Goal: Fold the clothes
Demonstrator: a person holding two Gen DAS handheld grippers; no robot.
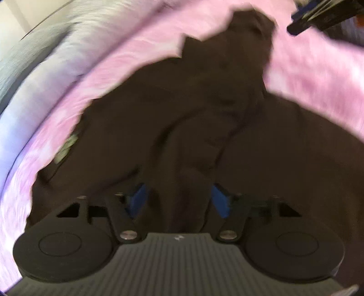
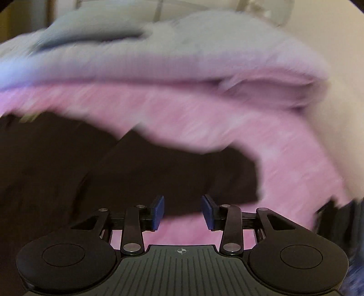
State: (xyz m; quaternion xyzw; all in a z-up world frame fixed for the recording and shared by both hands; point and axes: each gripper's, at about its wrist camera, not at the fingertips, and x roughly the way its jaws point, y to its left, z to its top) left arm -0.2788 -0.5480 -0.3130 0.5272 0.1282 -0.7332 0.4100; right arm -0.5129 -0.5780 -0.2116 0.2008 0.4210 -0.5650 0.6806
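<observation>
A dark brown garment (image 1: 204, 127) lies crumpled on a fuzzy pink blanket (image 1: 141, 59); both views are motion-blurred. In the left wrist view my left gripper (image 1: 178, 201) sits low on the garment, its blue pads (image 1: 137, 200) wide apart with a raised fold of the cloth between them and partly covering them. My right gripper (image 1: 304, 16) shows as a dark shape at the top right, beyond the garment's far end. In the right wrist view the right gripper (image 2: 183, 211) is open over the garment's edge (image 2: 159, 173) and nothing is between its pads (image 2: 159, 209).
Pale lilac-grey bedding (image 2: 159, 52) is piled behind the pink blanket (image 2: 204, 118). A cream wall (image 2: 336, 68) stands at the right. A dark blue fabric (image 2: 341, 218) lies at the right edge of the right wrist view.
</observation>
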